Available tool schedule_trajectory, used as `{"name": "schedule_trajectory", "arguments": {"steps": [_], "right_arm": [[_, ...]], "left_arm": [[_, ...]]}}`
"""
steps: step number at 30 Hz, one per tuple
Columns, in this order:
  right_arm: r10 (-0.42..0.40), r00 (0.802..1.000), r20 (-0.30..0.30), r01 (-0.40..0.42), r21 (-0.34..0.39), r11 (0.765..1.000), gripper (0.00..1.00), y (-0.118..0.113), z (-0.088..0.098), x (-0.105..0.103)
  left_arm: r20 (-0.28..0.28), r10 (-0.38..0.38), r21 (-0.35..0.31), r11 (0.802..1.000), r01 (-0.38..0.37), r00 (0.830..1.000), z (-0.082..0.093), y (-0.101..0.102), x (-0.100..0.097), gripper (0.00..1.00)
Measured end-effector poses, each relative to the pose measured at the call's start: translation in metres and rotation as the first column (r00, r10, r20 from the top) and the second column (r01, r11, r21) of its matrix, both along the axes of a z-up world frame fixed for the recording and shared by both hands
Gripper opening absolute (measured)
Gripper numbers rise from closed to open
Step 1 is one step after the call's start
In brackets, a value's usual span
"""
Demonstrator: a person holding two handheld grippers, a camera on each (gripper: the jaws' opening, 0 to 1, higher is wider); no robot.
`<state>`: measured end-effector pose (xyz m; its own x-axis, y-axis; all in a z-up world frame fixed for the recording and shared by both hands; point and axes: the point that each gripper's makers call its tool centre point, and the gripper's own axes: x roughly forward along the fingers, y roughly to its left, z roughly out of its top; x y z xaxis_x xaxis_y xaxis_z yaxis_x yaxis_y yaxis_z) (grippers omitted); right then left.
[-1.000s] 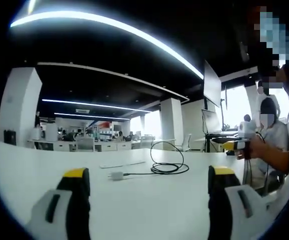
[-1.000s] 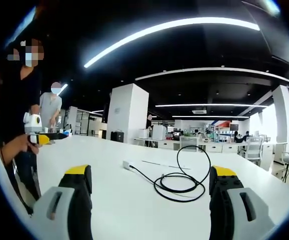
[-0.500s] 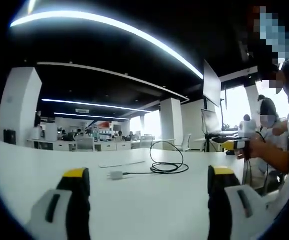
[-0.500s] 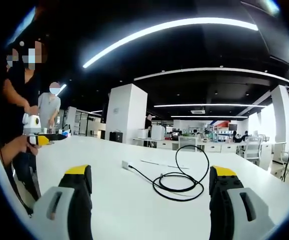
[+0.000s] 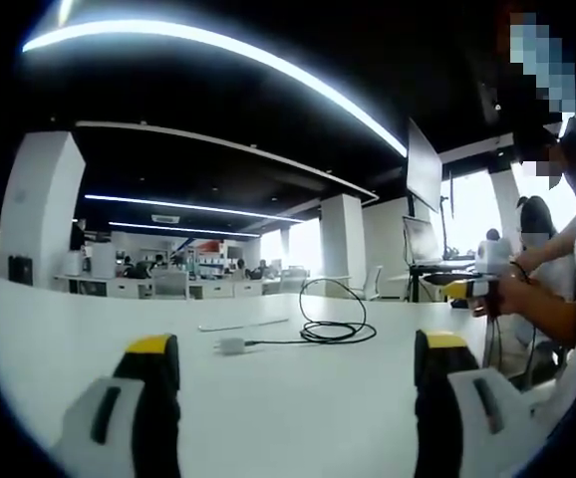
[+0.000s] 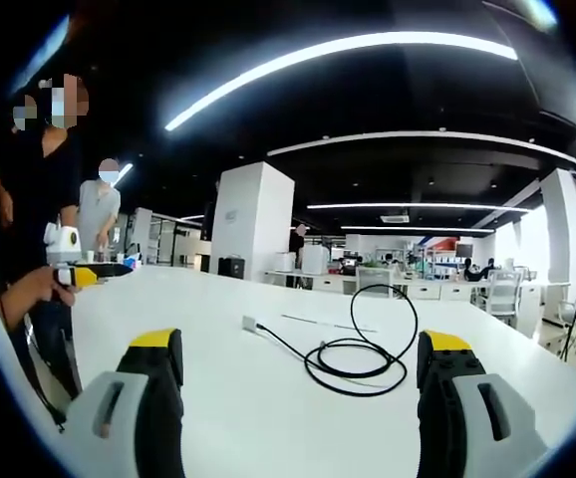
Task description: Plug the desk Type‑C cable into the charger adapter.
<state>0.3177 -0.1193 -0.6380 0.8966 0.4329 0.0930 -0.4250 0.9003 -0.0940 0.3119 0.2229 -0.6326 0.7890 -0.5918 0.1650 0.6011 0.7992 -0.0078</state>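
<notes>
Cable coiled on white bench, black, one loop standing up (plug end not discernible). Left hand-held gripper and right hand-held gripper both spread wide, holding nothing, low over bench's near edge. Ahead of jaws, white adapter flat on bench, cable running to it. Beyond, white pillar and office desks.

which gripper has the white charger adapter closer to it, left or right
The left gripper: in its view the charger adapter looks larger and nearer its jaws than in the right gripper view.
</notes>
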Motion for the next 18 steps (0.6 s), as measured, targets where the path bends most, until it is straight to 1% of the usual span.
{"name": "schedule_trajectory", "arguments": {"steps": [7, 15, 18], "right_arm": [[0.0, 1.0, -0.006, 0.0, 0.004, 1.0, 1.0, 0.001, -0.003, -0.0004], [-0.002, 1.0, -0.013, 0.002, 0.009, 1.0, 1.0, 0.0022, -0.0015, -0.0005], [-0.007, 1.0, -0.01, 0.007, 0.009, 1.0, 1.0, 0.002, 0.0001, -0.0007]], "left_arm": [[0.003, 0.014, -0.011, 1.0, -0.014, 1.0, 0.0014, 0.0037, -0.0008, 0.99], [-0.008, 0.007, 0.014, 1.0, -0.007, 1.0, 0.0007, -0.0019, -0.0027, 0.99], [-0.001, 0.011, 0.005, 1.0, -0.011, 1.0, 0.0037, -0.0021, -0.0024, 0.99]]}}
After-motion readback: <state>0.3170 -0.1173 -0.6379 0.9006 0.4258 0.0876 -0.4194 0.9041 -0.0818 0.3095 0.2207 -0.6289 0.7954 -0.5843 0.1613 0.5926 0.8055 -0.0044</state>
